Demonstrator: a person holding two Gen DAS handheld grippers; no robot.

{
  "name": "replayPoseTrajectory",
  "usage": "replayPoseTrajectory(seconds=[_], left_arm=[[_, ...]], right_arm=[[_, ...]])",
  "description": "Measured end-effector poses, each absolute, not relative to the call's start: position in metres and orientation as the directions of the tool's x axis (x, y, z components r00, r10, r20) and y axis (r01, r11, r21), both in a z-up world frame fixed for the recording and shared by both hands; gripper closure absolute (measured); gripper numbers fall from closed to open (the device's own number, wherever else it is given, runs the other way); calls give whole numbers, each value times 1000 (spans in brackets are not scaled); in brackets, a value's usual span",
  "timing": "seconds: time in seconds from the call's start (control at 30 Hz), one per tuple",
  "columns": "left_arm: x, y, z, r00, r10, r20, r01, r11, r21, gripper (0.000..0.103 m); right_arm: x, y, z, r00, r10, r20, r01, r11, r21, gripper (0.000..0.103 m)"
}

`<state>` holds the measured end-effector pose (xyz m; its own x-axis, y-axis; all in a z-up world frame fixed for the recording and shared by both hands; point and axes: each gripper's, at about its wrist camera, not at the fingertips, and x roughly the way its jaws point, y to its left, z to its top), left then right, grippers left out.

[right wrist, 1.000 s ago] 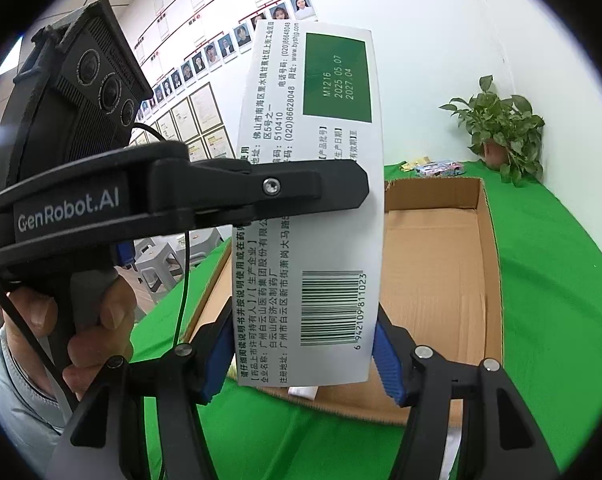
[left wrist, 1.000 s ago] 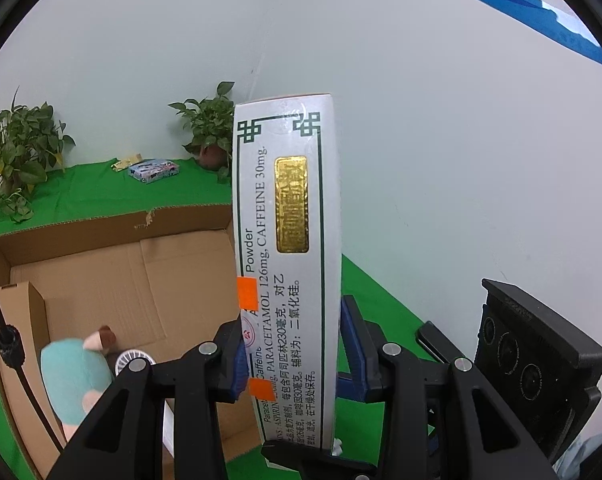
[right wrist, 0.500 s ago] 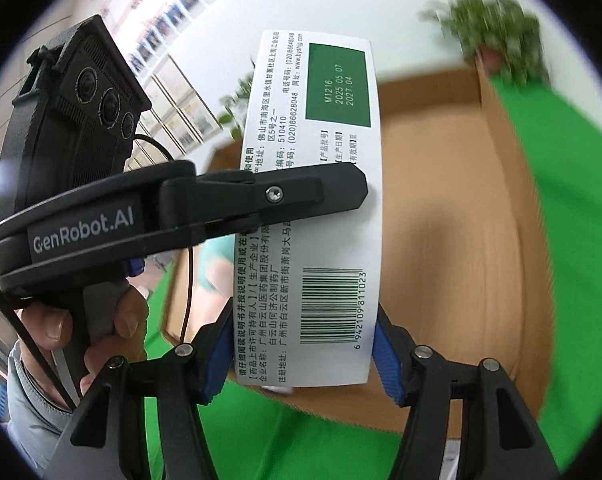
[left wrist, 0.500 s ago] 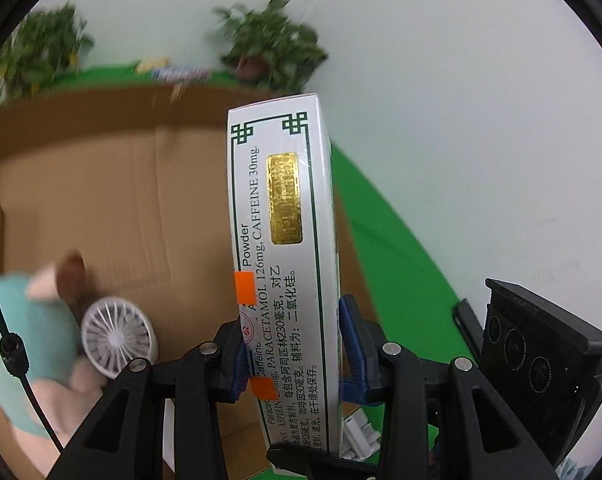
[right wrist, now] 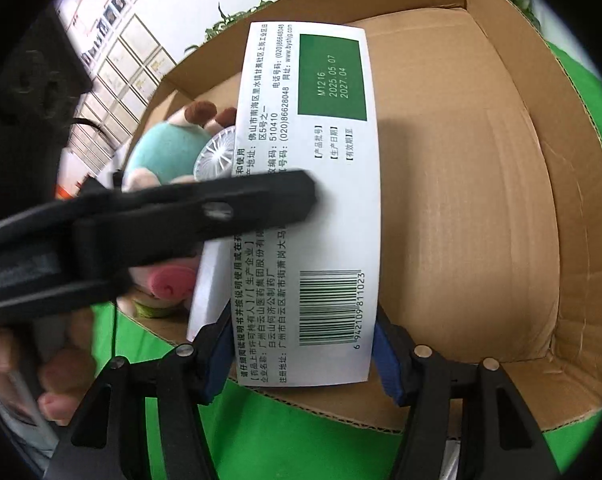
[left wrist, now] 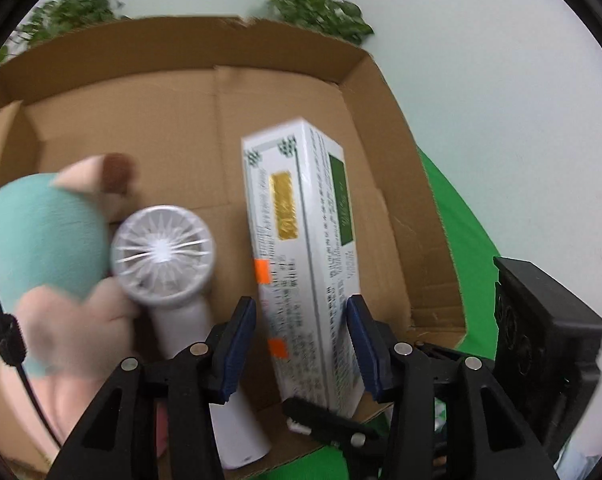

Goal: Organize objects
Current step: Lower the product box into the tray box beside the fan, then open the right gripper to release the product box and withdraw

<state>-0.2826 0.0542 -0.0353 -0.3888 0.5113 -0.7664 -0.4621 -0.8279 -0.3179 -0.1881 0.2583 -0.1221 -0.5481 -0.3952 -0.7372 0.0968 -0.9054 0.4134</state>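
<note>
Medicine box (left wrist: 301, 240) first: a second ago clamped upright by both claws above the bench, now carried over the open cardboard box (left wrist: 285, 92) and tipped forward into it. Left claw (left wrist: 301, 344) eased apart since then, pads standing a little wider than half a second ago, with a thin gap showing on the nine o'clock side and the carton turned enough to show a second face. Probably let go, or nearly so. Right claw (right wrist: 301, 356) closed on the carton's near end, blue pads pressed to both long edges at the barcode, same spread as before. Likely a handover finished, leaving the right claw to do the placing. From the left claw, carton running from six o'clock up toward twelve, far end hanging over the cardboard floor, contact with that floor impossible to tell. Outward at nine o'clock, a white handheld fan (left wrist: 163, 248) lying flat, head against a teal and pink plush toy (left wrist: 41, 232) further left. Beyond the carton wall at three o'clock, green bench (left wrist: 461, 240) cloth. Bare cardboard on the three o'clock side, room enough by the look of it to lay the carton down beside the fan.
</note>
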Motion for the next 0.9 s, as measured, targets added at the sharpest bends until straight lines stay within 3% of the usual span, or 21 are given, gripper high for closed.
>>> replayPoseTrajectory(seconds=[0.37,0.7,0.8,0.87,0.9], left_arm=[[-264,-15,-40,-514,461,-723,-377,-879,-292,58],[-218,-39,-9,-652,397,-646,-371,-910,-185,55],[-188,-51,6,-730,344,-591,-321,-935,-148,35],[-165,-58,16,-804,289,-520,-271,-956,-111,6],[-154,-57,18,-842,253,-477,-241,-966,-88,0]], right_arm=[[-205,231,-136,-474,-272,-838,61,-959,276,40],[-181,232,-118,-536,-224,-814,79,-973,216,23],[-150,239,-100,-626,-153,-764,49,-986,157,19],[-122,241,-86,-692,-96,-715,20,-993,114,9],[-113,237,-88,-709,-84,-700,11,-994,108,0]])
